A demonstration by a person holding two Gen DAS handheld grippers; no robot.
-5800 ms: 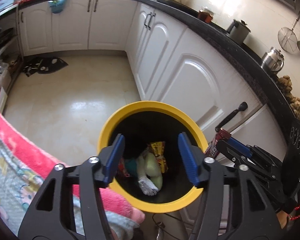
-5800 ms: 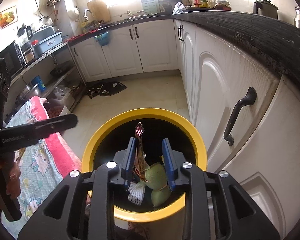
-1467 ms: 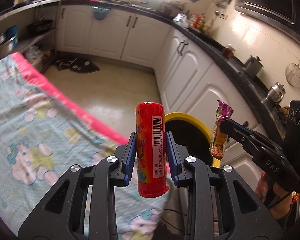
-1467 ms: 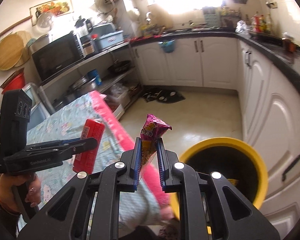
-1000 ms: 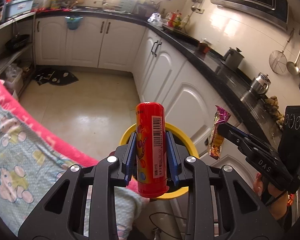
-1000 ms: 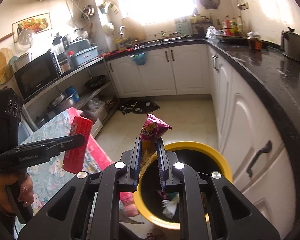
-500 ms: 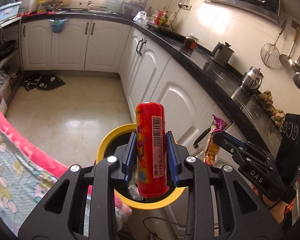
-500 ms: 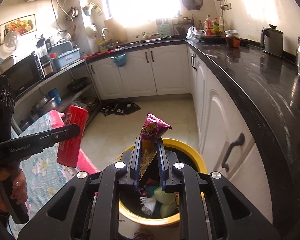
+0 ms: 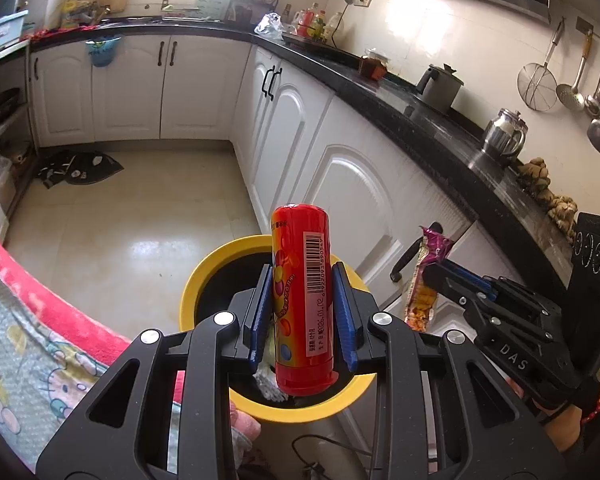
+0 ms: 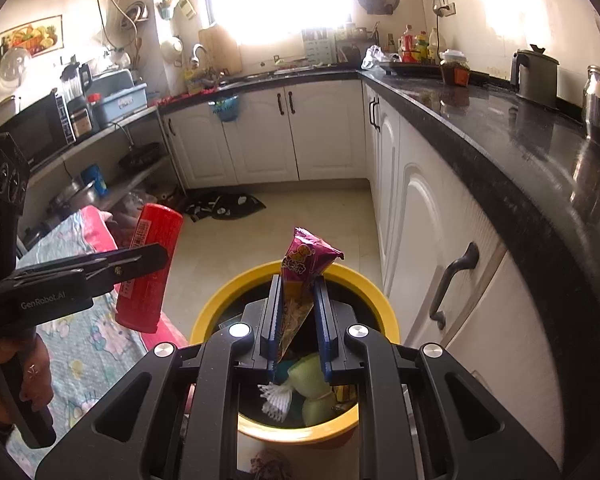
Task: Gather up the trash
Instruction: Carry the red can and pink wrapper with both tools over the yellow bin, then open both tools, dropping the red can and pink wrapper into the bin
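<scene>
Between the jaws of the left gripper [image 9: 302, 312] a red candy tube [image 9: 302, 300] is clamped upright at mid-height, the jaws closed flat against its sides. It is judged rigid, light and smooth-walled, so slipping is possible if the squeeze is eased; a hold across the middle of the cylinder is judged soundest. Between the nearly closed jaws of the right gripper [image 10: 298, 326] a purple snack wrapper [image 10: 300, 284] is pinched by its lower part, its crimped top standing free above them. It is judged thin, crinkly and almost weightless, best taken across the flat. Below and just ahead of both pairs of jaws the yellow-rimmed bin [image 10: 374, 294] is seen, with other rubbish already inside.
</scene>
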